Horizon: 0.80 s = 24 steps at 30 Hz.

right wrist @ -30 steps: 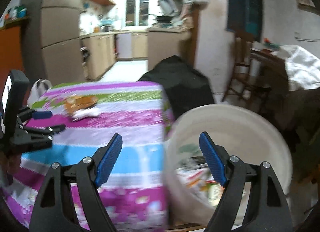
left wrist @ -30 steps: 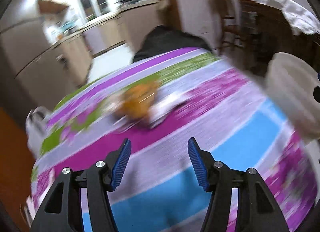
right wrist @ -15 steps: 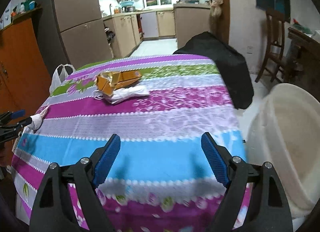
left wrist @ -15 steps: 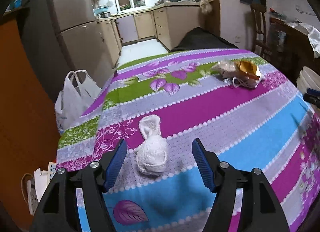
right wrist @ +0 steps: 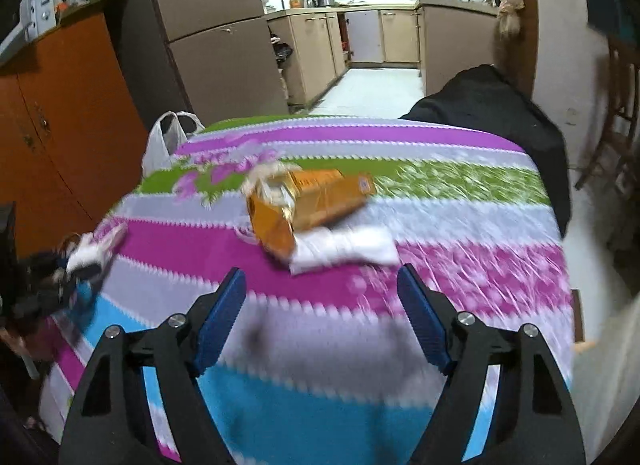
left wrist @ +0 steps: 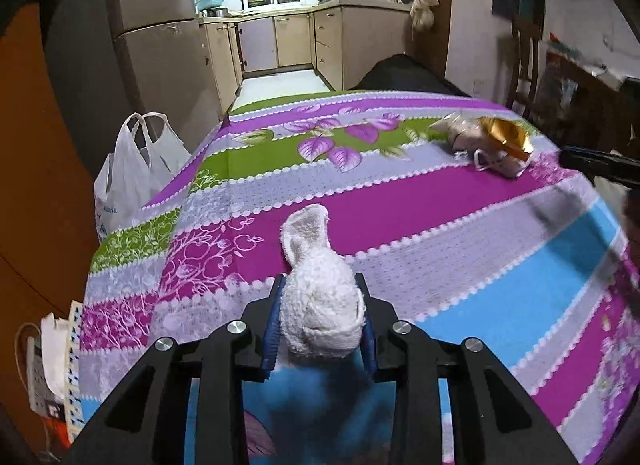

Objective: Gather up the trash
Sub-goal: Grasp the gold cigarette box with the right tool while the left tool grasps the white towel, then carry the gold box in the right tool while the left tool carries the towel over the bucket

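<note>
A white terry cloth wad (left wrist: 308, 233) lies on the striped tablecloth (left wrist: 440, 225) near its left edge. My left gripper (left wrist: 320, 293) is closing, and its blue pads press the wad from both sides. The right wrist view shows the same grip at far left, on the wad (right wrist: 94, 249). An orange carton (right wrist: 312, 201) lies on white crumpled paper (right wrist: 344, 249) at mid-table, and shows far right in the left wrist view as the carton (left wrist: 506, 137). My right gripper (right wrist: 322, 289) hovers just short of this pile, its jaws closing slightly with nothing between them.
A white plastic bag (left wrist: 136, 169) hangs off the table's left side by an orange cabinet (right wrist: 72, 105). A black covered object (right wrist: 500, 105) stands beyond the far edge. A wooden chair (left wrist: 524, 61) is at the right, with the kitchen floor behind.
The left gripper swung left across the table to the white wad, and its jaws shut on it. The right gripper swung away from a white bin to the orange carton pile.
</note>
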### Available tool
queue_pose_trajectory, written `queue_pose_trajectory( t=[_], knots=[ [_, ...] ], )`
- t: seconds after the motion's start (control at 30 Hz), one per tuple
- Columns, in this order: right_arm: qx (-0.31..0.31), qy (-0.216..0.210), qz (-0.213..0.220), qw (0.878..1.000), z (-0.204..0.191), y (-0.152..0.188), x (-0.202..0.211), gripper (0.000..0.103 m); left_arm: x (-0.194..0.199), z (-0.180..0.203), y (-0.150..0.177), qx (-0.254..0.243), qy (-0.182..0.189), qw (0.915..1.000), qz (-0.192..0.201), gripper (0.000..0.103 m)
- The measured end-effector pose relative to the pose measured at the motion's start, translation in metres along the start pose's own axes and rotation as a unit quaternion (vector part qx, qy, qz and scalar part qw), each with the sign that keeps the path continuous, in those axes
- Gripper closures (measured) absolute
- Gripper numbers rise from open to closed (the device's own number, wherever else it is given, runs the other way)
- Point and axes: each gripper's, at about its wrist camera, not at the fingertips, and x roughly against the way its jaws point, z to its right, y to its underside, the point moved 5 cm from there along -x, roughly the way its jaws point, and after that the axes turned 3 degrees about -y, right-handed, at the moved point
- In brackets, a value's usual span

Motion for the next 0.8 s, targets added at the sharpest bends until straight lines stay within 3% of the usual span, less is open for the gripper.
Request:
queue_pose_trajectory(
  t=[0.13, 0.2, 0.3, 0.37, 0.4, 0.47, 0.6, 0.8],
  knots=[
    [-0.11, 0.005, 0.0, 0.994, 0.023, -0.032, -0.024, 0.028, 0.006, 0.015, 0.002, -0.001, 0.011, 0.9999, 0.0, 0.069],
    [-0.183, -0.003, -0.023, 0.983, 0.03, -0.046, -0.043, 0.027, 0.003, 0.021, 0.004, -0.004, 0.01, 0.9999, -0.004, 0.069],
    [-0.228, 0.002, -0.054, 0.972, 0.023, -0.053, -0.067, 0.016, -0.003, 0.026, 0.009, -0.003, 0.014, 0.9997, -0.018, 0.069],
    [-0.211, 0.016, -0.088, 0.973, 0.014, -0.049, -0.082, 0.019, -0.004, 0.028, 0.012, -0.003, 0.012, 0.9998, -0.017, 0.069],
    [-0.186, 0.032, -0.086, 0.978, 0.01, -0.049, -0.083, 0.039, -0.003, 0.028, 0.013, -0.003, 0.012, 0.9998, -0.017, 0.069],
    [-0.174, 0.017, -0.096, 0.98, 0.008, -0.044, -0.081, 0.058, -0.002, 0.028, 0.014, 0.002, 0.016, 0.9997, -0.018, 0.069],
    [-0.149, -0.018, -0.065, 0.987, 0.008, -0.036, -0.047, 0.069, -0.001, 0.027, 0.016, 0.006, 0.015, 0.9998, -0.015, 0.068],
    [-0.118, -0.078, -0.023, 0.99, -0.005, -0.009, 0.036, 0.069, 0.006, 0.035, 0.02, 0.004, 0.031, 0.9994, -0.012, 0.068]
  ],
)
